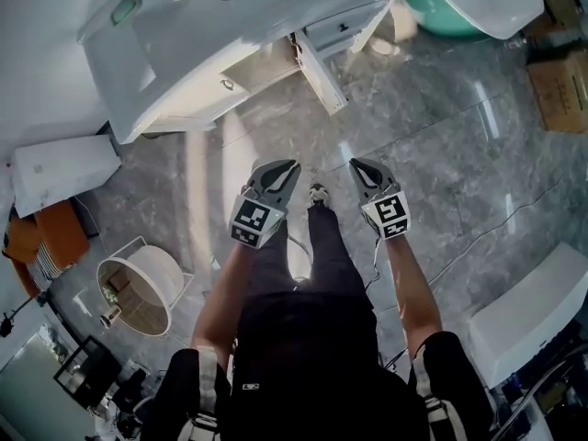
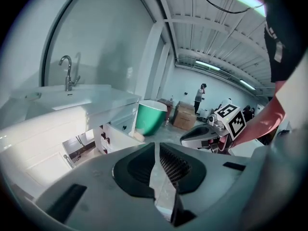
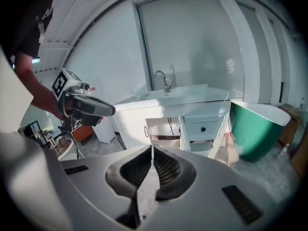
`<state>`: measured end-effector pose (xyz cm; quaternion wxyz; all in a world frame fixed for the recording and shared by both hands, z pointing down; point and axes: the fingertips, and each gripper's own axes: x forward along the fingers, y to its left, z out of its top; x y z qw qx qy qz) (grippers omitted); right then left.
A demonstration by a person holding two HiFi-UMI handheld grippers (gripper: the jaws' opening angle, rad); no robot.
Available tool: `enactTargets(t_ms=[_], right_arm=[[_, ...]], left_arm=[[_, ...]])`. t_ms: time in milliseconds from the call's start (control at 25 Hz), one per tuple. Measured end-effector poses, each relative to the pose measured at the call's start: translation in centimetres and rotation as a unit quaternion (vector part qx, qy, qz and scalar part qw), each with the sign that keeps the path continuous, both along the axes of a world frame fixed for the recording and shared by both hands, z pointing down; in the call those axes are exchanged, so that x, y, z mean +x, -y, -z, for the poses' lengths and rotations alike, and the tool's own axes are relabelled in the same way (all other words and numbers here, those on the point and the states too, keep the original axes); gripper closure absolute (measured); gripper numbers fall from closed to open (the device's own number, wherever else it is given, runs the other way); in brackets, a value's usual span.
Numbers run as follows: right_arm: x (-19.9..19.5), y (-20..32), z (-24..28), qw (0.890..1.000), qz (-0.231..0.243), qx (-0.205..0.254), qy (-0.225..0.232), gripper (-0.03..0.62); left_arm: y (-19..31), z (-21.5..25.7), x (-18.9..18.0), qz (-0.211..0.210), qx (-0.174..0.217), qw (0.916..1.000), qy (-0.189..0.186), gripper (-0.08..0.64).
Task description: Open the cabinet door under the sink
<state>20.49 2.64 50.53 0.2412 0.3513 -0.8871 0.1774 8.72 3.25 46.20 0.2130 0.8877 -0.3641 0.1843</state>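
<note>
Sink cabinet [image 1: 175,81] at far wall, its door [image 1: 322,73] swung wide, so task looks done. L gripper [image 1: 290,167] & R gripper [image 1: 358,165] hang well clear, jaws together, nothing held; prob. no more pulling needed.

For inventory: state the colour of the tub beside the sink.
The tub is green; right gripper view.

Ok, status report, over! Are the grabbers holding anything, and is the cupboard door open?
Left gripper shut, empty. Right gripper shut, empty. Cabinet door under the sink open. Nothing in the way.
</note>
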Motion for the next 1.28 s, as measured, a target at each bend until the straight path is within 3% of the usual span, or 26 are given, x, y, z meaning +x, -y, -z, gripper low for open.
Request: enactTargets(t_ms=[200, 480, 920, 1280], right_arm=[[-0.6, -1.5, 5.9, 1.0, -0.019, 0.018, 0.016, 0.523], [-2.1, -4.5, 10.2, 0.999, 0.015, 0.037, 0.0, 0.523], [-3.7, -6.0, 13.4, 0.997, 0.042, 0.064, -0.007, 0.523], [-2.2, -6.9, 13.4, 0.997, 0.037, 0.063, -0.009, 0.523]], left_arm=[[-3.1, 3.5, 0.0, -0.011, 0.001, 0.9999, -0.003, 0.522], [-7.2, 7.6, 1.5, -0.049, 0.022, 0.9985, -0.006, 0.522], [-6.8, 11.2, -1.2, 0.003, 0.047, 0.9988, -0.007, 0.522], [-6.1, 11.7, -1.6, 0.029, 0.056, 0.998, -0.01, 0.522]])
